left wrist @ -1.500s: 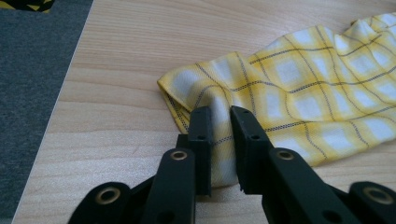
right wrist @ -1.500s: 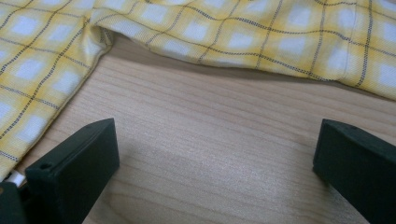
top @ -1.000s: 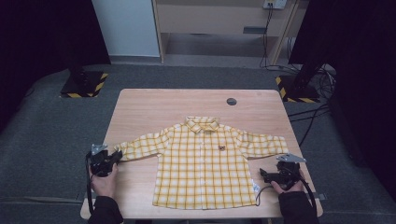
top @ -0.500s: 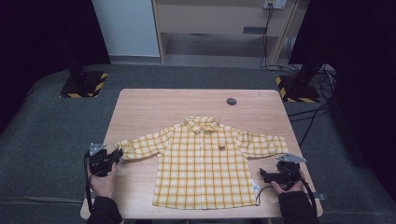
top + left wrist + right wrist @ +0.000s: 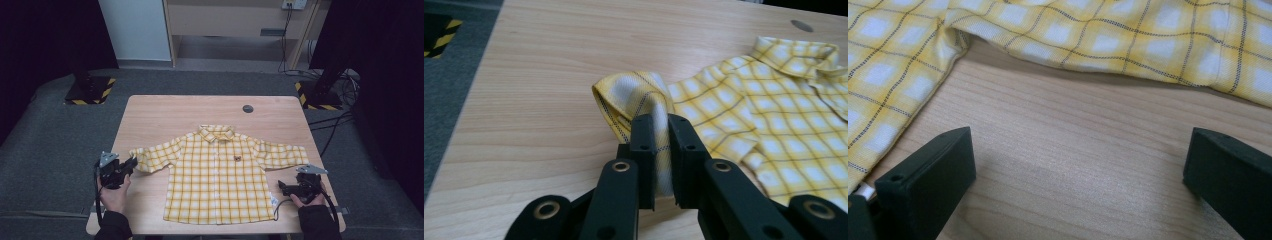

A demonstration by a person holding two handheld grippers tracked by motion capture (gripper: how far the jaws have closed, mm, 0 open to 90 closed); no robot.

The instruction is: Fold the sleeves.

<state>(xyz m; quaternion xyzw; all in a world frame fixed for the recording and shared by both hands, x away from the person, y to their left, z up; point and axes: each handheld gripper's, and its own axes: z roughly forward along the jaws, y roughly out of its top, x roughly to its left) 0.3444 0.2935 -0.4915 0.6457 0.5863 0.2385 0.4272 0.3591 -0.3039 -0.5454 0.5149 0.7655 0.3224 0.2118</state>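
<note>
A yellow checked shirt (image 5: 220, 175) lies flat, front up, on the wooden table (image 5: 170, 115), sleeves spread to both sides. My left gripper (image 5: 131, 164) is shut on the cuff of the shirt's left-hand sleeve (image 5: 634, 97), which is lifted a little off the wood between the black jaws in the left gripper view. My right gripper (image 5: 281, 187) rests on the table beside the shirt's lower right hem, under the other sleeve (image 5: 1128, 42). Its jaws stand wide open over bare wood, with nothing between them.
A small dark round cap (image 5: 247, 108) sits in the table near the far edge. Beyond the table stand a white panel, a wooden shelf unit (image 5: 235, 25) and two black stands with yellow-black bases (image 5: 90, 90). Cables trail at the right.
My left gripper has risen slightly and shifted toward the shirt with the sleeve cuff in it. The right gripper has stayed where it was.
</note>
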